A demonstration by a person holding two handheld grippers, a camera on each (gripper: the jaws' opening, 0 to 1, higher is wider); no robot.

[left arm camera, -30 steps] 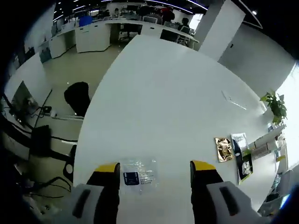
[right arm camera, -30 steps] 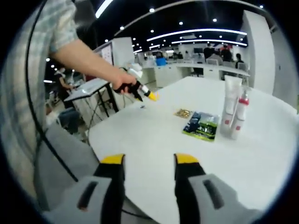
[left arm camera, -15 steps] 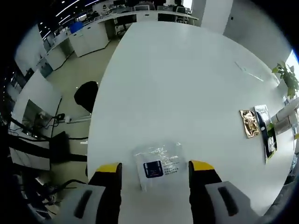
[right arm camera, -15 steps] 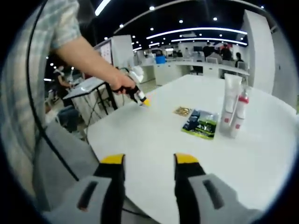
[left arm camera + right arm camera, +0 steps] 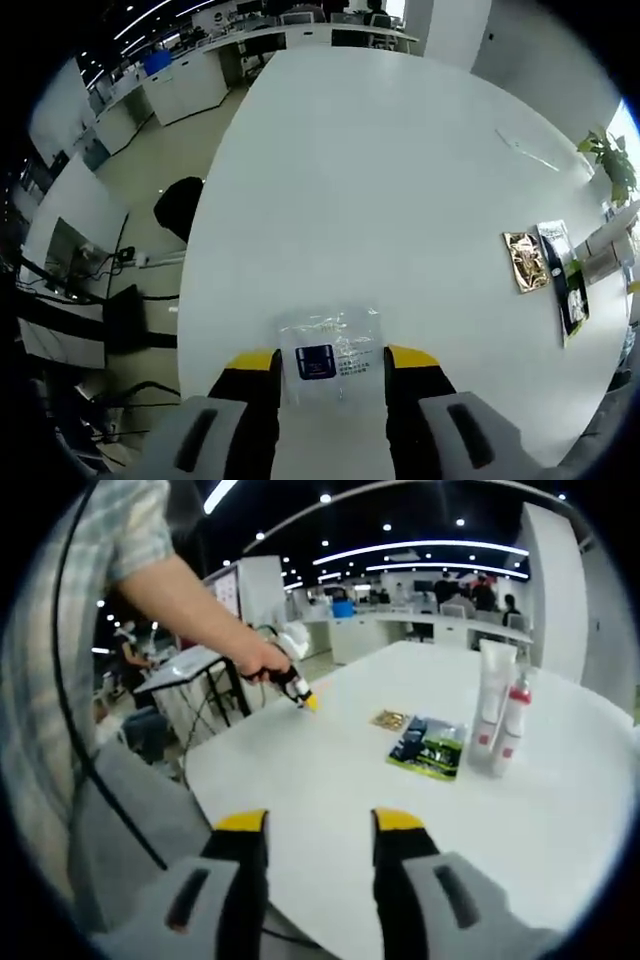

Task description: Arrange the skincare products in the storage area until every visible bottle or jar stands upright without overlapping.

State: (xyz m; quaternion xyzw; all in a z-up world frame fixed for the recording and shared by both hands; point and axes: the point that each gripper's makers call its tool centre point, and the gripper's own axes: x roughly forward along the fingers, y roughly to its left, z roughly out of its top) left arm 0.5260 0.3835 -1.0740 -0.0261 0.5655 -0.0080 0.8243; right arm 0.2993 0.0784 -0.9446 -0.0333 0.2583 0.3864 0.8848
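Observation:
In the left gripper view a clear sachet (image 5: 328, 352) with a dark blue label lies flat on the white table (image 5: 380, 170). My left gripper (image 5: 331, 360) stands over it, its jaws drawn in to the sachet's two side edges; the sachet is not crumpled. From the right gripper view, a hand holds that left gripper (image 5: 306, 698) tip-down on the table's far left. A white tube (image 5: 492, 712) and a red-capped bottle (image 5: 512, 735) stand upright side by side at the right. My right gripper (image 5: 312, 825) is open above bare table with nothing between its fingers.
A dark green packet (image 5: 430, 748) and a small gold sachet (image 5: 391, 720) lie flat to the left of the tube; both, the gold sachet (image 5: 522, 260) and the packet (image 5: 565, 285), also lie at the left gripper view's right edge. A black chair (image 5: 178, 205) stands beside the table. A plant (image 5: 612, 168) stands at the far right.
My left gripper's jaws have narrowed from wide apart to the sachet's edges, and the gripper has come closer over it. The right gripper has stayed put.

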